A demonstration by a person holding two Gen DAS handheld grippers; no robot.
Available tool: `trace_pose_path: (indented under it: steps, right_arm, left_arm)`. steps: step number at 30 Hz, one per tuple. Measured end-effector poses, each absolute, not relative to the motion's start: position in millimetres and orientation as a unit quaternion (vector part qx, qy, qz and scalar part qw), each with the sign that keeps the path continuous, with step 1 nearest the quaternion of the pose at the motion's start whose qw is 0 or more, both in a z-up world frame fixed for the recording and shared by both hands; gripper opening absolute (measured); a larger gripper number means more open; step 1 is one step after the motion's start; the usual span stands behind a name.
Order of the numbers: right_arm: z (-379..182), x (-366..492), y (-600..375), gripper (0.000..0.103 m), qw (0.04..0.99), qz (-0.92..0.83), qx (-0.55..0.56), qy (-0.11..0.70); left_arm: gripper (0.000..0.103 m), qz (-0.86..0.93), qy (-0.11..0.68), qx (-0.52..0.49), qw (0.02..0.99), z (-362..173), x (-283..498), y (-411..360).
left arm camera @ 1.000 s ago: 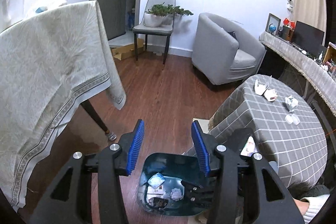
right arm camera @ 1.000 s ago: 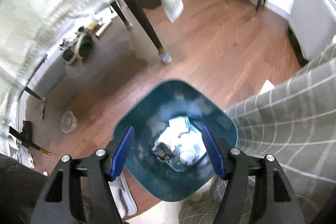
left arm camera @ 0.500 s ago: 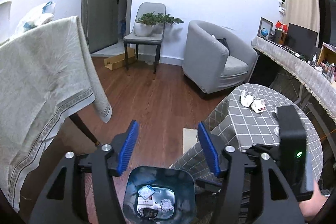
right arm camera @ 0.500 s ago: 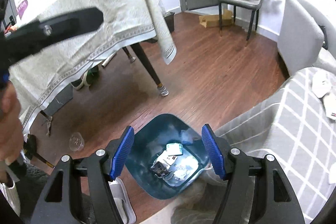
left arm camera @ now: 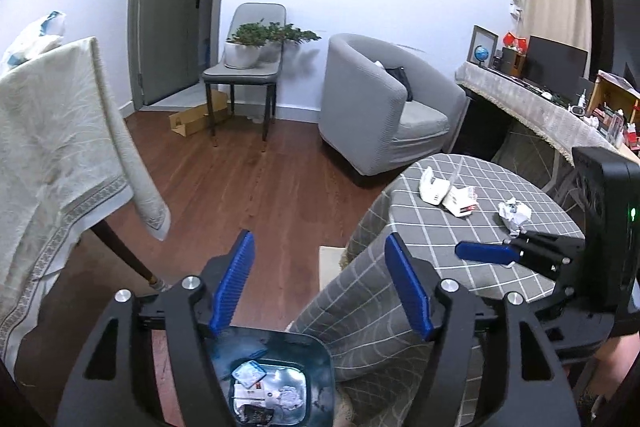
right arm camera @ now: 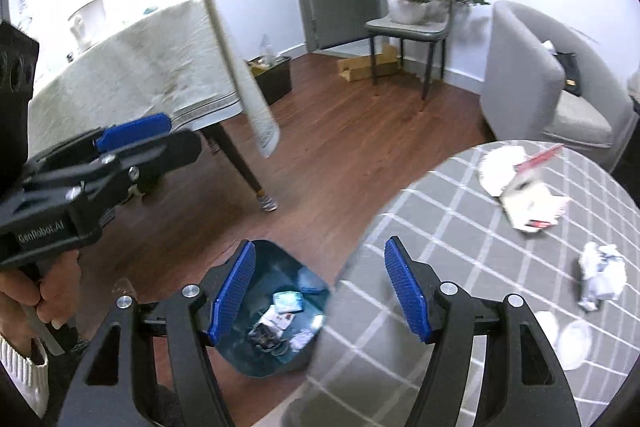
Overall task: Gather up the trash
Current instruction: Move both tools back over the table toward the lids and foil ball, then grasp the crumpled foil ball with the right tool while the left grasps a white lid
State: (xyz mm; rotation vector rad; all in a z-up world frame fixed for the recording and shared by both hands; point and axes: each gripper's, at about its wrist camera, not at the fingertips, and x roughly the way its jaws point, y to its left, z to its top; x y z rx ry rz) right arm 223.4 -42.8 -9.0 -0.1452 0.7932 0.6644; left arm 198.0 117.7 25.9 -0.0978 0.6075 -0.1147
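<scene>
Left gripper (left arm camera: 318, 283) angled down over dark teal plastic trash bin (left arm camera: 320, 359) beside grey checked worktop (left arm camera: 440, 227), jaws just widening, empty; right gripper (right arm camera: 318, 293) tilted over worktop edge, jaws half-open, empty.

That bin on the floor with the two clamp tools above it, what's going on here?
A person is clearing trash from the round checked table into the blue bin, which already holds wrappers. Both the left gripper, its jaws just widening, and the right gripper are open and empty. Crumpled paper and cartons remain on the table.
</scene>
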Motion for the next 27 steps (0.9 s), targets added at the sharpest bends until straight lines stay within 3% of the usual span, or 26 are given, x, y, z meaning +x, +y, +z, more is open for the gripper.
trace_pose_path:
  steps: [27]
  right_arm:
    - [-11.5,269.7,-180.4,0.078,0.905,0.191,-0.049,0.378]
  left_arm:
    - [0.076,-0.133,0.332,-0.046,0.933,-12.1,243.4,19.3]
